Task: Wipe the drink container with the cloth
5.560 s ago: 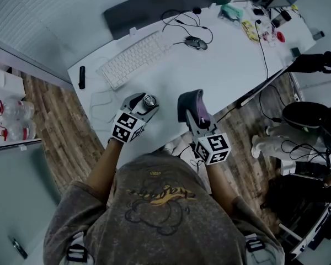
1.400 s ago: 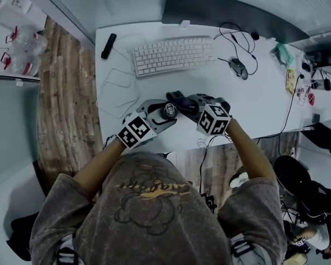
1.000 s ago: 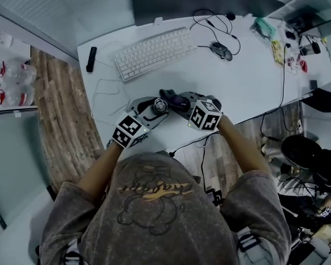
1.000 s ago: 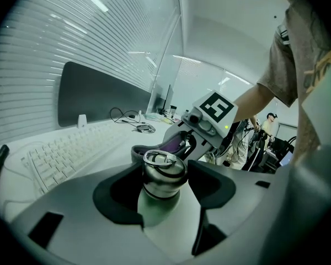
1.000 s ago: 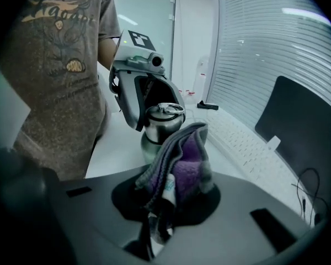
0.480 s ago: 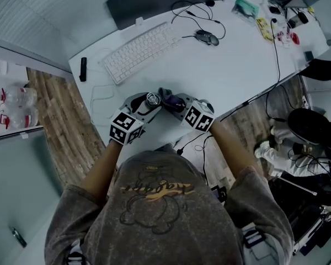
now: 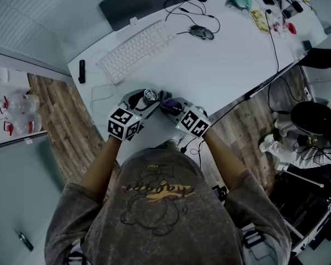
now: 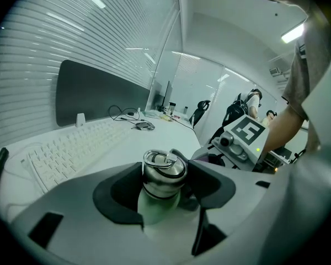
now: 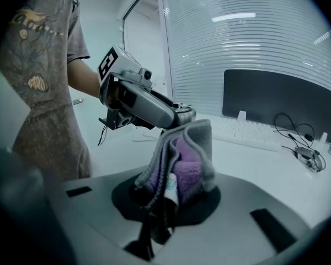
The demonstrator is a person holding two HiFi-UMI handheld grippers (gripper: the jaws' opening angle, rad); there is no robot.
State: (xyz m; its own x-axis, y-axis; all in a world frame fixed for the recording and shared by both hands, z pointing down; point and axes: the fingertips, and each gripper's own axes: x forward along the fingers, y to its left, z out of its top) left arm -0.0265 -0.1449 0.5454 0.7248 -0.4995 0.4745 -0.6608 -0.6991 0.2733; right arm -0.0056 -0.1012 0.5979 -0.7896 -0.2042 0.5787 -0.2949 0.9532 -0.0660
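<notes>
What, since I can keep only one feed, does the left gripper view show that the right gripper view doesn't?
Only the left gripper view shows the left gripper closed on the bottle, metal cap up. Only the right gripper view shows the right gripper closed on the folded grey and purple cloth. Both show the white desk, the keyboard, the mouse with its cables, and the other gripper close by.

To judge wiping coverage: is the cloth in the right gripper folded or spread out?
Folded. The cloth stands bunched in layers in the right gripper, grey outside, purple inside.
</notes>
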